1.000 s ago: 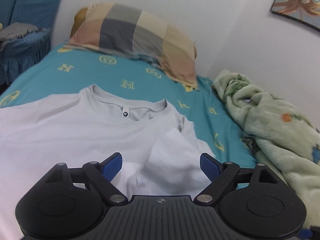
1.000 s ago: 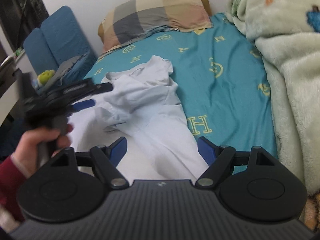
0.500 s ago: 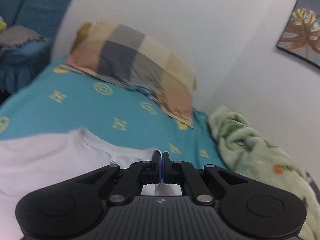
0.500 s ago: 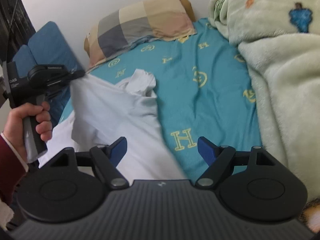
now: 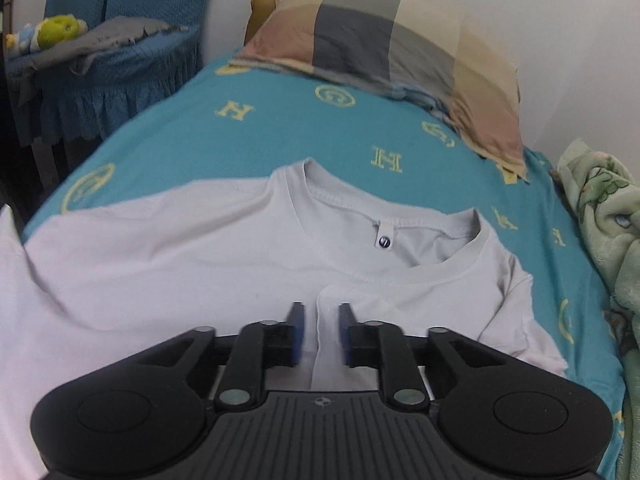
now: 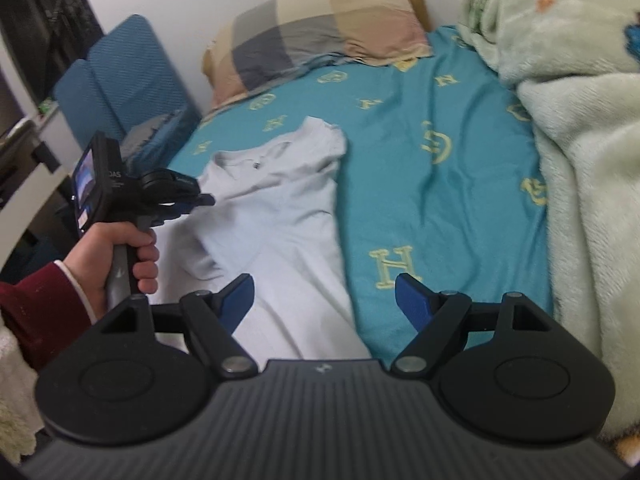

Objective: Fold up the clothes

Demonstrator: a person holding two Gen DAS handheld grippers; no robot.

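White T-shirt [image 5: 168, 264] flat on teal bedsheet [image 5: 280, 128], collar toward checked pillow [image 5: 384, 32]. Left gripper [image 5: 320, 332] just above folded sleeve [image 5: 340, 344], fingers slightly apart, gripping nothing. Right gripper [image 6: 325, 300] wide apart over shirt's right edge. Green blanket [image 6: 580, 140] along right side.
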